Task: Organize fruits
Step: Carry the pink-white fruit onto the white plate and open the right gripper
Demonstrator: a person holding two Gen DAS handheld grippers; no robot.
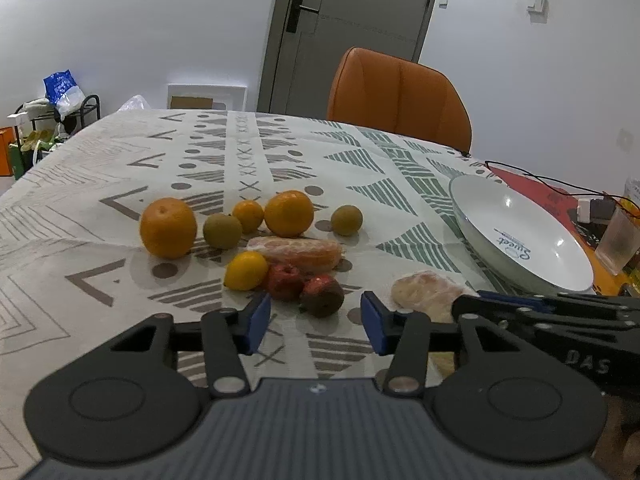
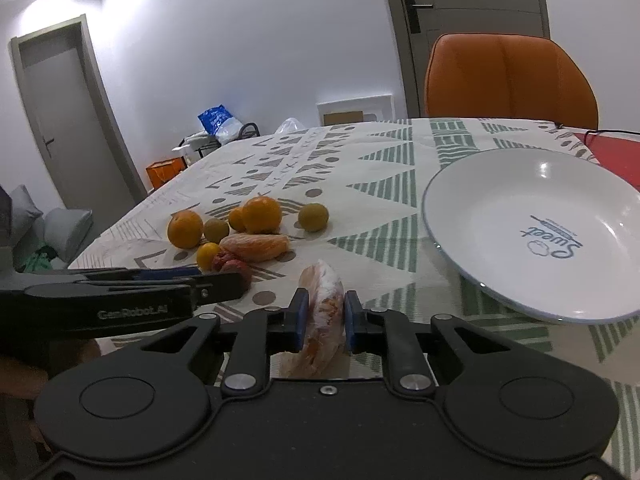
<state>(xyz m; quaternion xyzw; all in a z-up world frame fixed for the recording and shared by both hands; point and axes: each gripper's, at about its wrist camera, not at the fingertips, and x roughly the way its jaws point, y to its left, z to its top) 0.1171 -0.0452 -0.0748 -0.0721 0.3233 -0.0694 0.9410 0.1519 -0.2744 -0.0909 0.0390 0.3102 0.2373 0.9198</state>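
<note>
Right gripper [image 2: 323, 316]: blue pads clamped on a peeled orange segment wrapped in clear film [image 2: 325, 312], gripped across its middle. Its near end drops behind the gripper body, so whether it touches the patterned white, grey and green tablecloth [image 2: 380, 184] can't be told. In the left wrist view the same wrapped piece [image 1: 424, 294] shows only its far end; the rest is covered by the right gripper's black linkage.

Left gripper [image 1: 316, 322]: jaws part-open, nothing between the pads. A dark red small fruit [image 1: 322, 295] sits just ahead of the gap; pads not touching it. A second red small fruit [image 1: 285, 282] is beside it, touching. From the right wrist view both reds are mostly blocked by the left gripper's finger.

Rest of the pile, on the cloth:
- large round orange [image 1: 168, 233], leftmost
- second round orange [image 1: 289, 213], further back
- two small yellow-orange citrus [image 1: 246, 270] [image 1: 248, 215]
- two dull green-brown round fruits [image 1: 222, 231] [image 1: 346, 220], the second set apart to the right
- another film-wrapped peeled orange piece [image 1: 296, 253], lying flat mid-pile

White shallow plate with blue "Sweet" print [image 2: 532, 236]: holds no fruit, right of the pile, far rim cut by the frame edge. Orange padded chair [image 1: 396, 96] behind the table.
</note>
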